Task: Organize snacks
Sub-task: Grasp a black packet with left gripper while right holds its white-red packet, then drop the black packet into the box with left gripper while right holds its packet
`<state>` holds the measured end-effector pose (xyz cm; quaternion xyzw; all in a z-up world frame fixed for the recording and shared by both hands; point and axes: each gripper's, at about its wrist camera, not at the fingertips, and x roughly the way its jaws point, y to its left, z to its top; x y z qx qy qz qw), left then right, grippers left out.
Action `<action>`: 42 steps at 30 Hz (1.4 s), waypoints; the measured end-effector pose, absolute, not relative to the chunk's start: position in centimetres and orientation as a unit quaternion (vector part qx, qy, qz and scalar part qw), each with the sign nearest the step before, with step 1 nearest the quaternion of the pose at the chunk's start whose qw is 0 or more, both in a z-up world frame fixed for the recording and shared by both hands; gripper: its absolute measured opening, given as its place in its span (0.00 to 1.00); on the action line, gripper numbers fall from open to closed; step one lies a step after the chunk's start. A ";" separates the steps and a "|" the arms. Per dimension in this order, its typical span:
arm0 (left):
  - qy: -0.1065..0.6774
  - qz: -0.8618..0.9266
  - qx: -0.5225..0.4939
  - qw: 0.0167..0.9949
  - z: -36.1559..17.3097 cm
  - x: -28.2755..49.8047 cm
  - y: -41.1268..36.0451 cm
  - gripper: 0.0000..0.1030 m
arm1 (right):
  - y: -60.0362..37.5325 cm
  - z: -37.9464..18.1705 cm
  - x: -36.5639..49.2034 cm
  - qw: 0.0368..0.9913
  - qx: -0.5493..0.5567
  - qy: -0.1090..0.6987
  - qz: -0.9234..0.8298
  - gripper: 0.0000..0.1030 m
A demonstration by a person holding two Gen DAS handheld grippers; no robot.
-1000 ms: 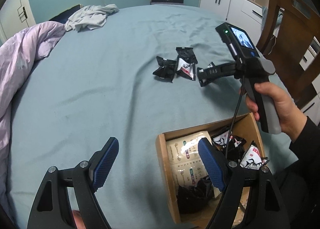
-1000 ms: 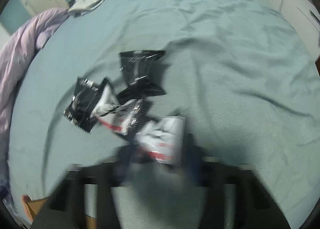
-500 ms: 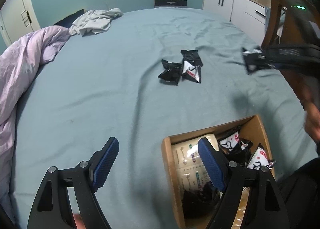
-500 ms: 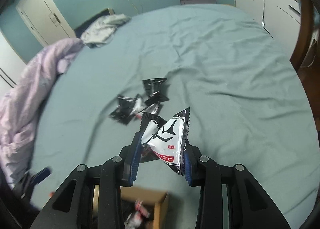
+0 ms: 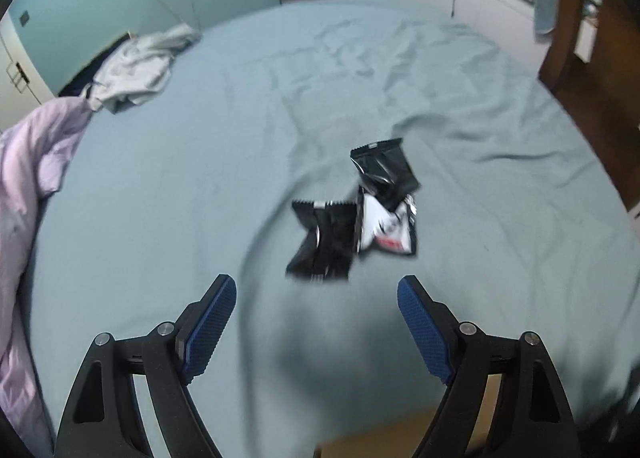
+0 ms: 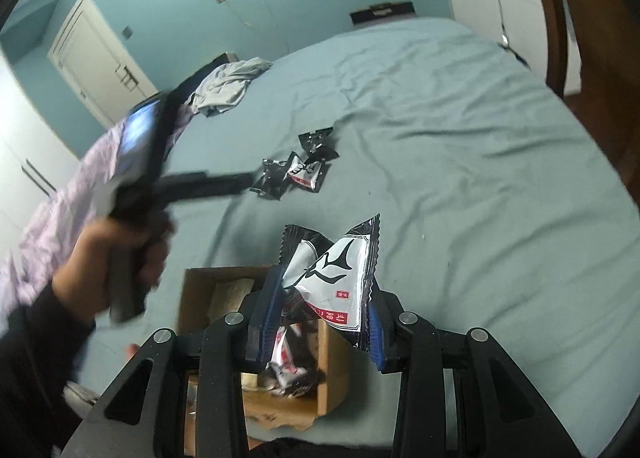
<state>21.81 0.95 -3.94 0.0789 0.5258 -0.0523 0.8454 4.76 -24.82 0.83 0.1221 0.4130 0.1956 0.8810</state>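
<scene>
**One snack on its way to the box, three left on the bed**

Closest to us, the right gripper [image 6: 320,322] has its blue fingers [image 6: 267,310] squeezed on a black and white crinkly snack packet [image 6: 334,278]. It holds the packet up in the air, right above the open brown cardboard box [image 6: 192,290]. The box sits on the blue-green bed sheet [image 6: 460,217] at the near edge of the bed. Inside it there are some snack packets in the box [image 6: 286,362], so part of the job looks done. The packet in the fingers has not been dropped in yet.

A bit farther out, the left gripper [image 5: 316,310] has its fingers spread wide with nothing in them. It points down at the bed, near a little pile.

The pile is three packets lying close together: a black shiny snack packet [image 5: 326,242] nearest, a white and black snack packet [image 5: 386,227] touching it, and another black packet [image 5: 384,169] behind. These three still need to go in the box.

Far back lie a grey crumpled cloth [image 5: 136,69] and a purple blanket [image 5: 28,161].
</scene>
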 end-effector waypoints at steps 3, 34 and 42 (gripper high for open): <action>0.565 -0.049 0.084 0.820 -6.8 25.2 0.1 0.81 | -24.5 -0.4 5.9 0.872 0.123 0.436 0.187 0.34; 0.485 -0.109 0.047 0.867 4.4 4.8 3.7 0.26 | -22.4 0.7 5.1 0.884 0.092 0.431 0.155 0.34; 0.521 -0.163 0.034 0.837 -1.3 2.2 1.7 0.28 | -22.1 0.7 5.3 0.881 0.088 0.440 0.148 0.34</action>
